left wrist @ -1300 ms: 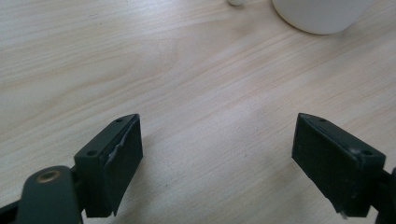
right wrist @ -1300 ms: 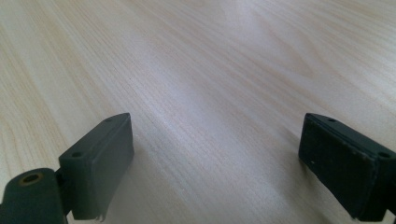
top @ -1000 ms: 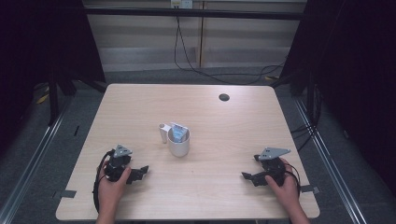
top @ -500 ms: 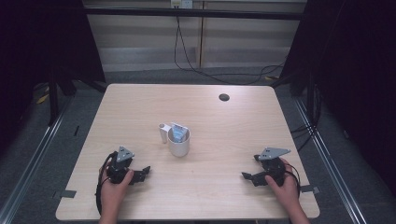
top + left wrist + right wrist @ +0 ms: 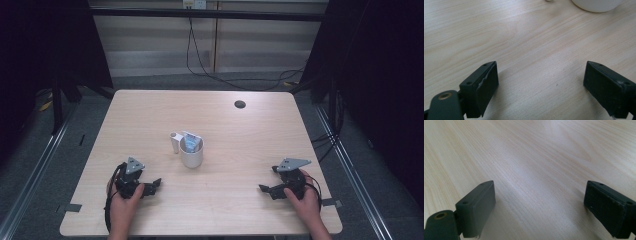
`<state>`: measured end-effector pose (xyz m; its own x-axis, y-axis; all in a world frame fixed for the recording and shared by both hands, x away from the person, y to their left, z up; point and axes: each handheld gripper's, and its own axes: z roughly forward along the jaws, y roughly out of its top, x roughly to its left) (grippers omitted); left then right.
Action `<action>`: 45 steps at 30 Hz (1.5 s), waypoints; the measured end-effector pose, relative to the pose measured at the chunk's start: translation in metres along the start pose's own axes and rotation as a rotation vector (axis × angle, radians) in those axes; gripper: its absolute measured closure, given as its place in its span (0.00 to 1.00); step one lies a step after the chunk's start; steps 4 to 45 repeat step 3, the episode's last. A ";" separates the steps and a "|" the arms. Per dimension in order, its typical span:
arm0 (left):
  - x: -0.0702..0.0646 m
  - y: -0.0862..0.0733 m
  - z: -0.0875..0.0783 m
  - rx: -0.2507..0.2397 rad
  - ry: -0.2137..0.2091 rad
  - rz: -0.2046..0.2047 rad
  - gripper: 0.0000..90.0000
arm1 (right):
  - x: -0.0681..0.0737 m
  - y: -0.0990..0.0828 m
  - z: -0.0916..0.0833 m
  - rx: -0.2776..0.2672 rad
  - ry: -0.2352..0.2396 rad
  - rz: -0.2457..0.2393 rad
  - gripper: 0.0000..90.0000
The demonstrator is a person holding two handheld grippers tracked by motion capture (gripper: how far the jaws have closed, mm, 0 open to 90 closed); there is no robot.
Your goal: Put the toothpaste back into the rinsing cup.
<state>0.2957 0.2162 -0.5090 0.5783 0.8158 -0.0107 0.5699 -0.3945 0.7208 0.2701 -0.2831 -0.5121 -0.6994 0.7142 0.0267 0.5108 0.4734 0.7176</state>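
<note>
A white mug [image 5: 191, 156] stands near the table's middle with a blue packet [image 5: 192, 143] sticking out of it and a small white cylinder [image 5: 174, 142] at its left side. My left gripper [image 5: 151, 186] rests at the front left, pointing right toward the mug. Its jaws have just been opening and stand wide with nothing between them. In the left gripper view [image 5: 541, 72] the mug's base [image 5: 596, 4] shows at the top edge. My right gripper [image 5: 267, 180] lies at the front right, open over bare wood [image 5: 540, 190].
The light wooden table [image 5: 150, 115] has a round black hole [image 5: 240, 104] near its far edge. Cables trail on the floor behind it. Dark curtains hang at both sides, and metal rails run along the floor left and right.
</note>
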 end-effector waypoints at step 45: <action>0.000 0.000 0.000 0.000 0.000 0.000 0.14 | 0.000 0.000 0.000 0.002 -0.002 0.000 0.11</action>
